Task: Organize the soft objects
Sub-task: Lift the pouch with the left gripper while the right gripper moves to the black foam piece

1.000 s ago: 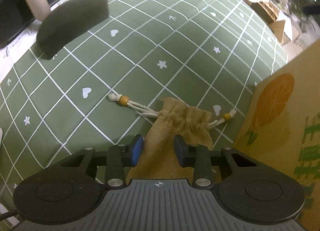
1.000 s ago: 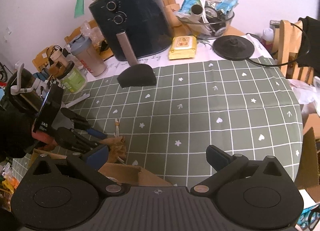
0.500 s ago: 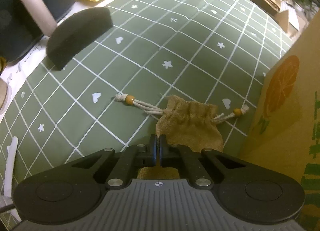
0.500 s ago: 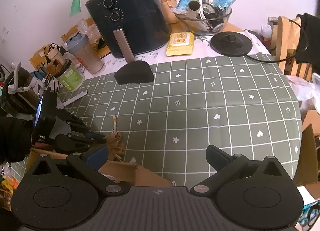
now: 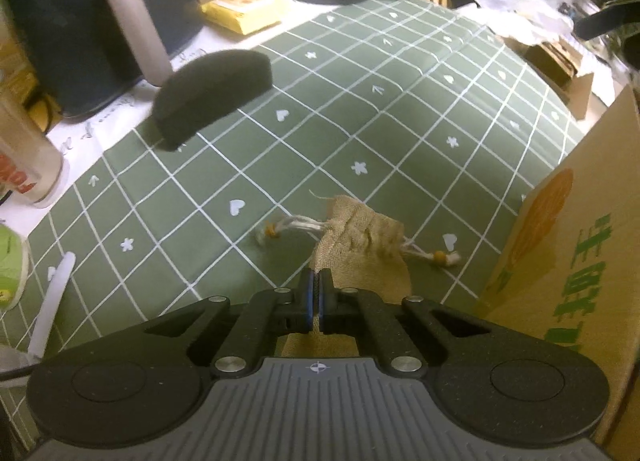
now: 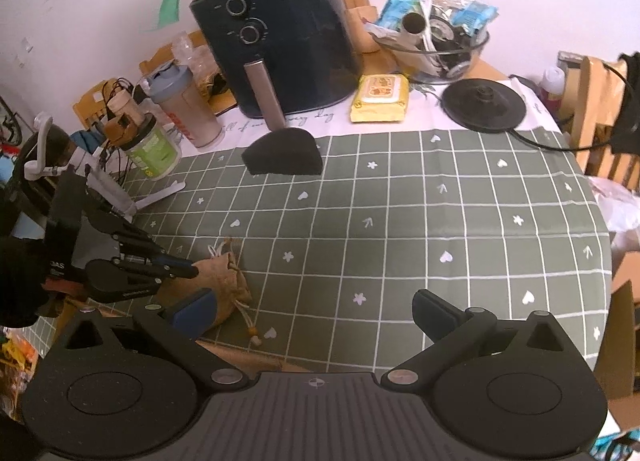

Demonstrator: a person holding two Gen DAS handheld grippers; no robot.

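Note:
A small tan burlap drawstring pouch (image 5: 360, 249) hangs just over the green checked tablecloth (image 5: 400, 109), its beaded cords dangling. My left gripper (image 5: 316, 287) is shut on the pouch's near end. The right wrist view shows the same grip at lower left, with the left gripper (image 6: 191, 271) pinching the pouch (image 6: 226, 281). My right gripper (image 6: 312, 307) hovers open above the cloth with nothing between its fingers. A black foam half-disc (image 5: 212, 93) (image 6: 284, 153) lies near the far edge of the cloth.
A cardboard box (image 5: 560, 261) with an orange print stands right beside the pouch. Along the back are a dark air fryer (image 6: 276, 41), a yellow wipes pack (image 6: 380, 97), a black kettle base (image 6: 484, 105), a glass bowl (image 6: 440, 53), a shaker bottle (image 6: 188, 109) and a green jar (image 6: 154, 147).
The left gripper's jaws closed onto the pouch's near end, then rose and tilted, lifting the pouch so its cords drew in. The right gripper stayed open and almost still.

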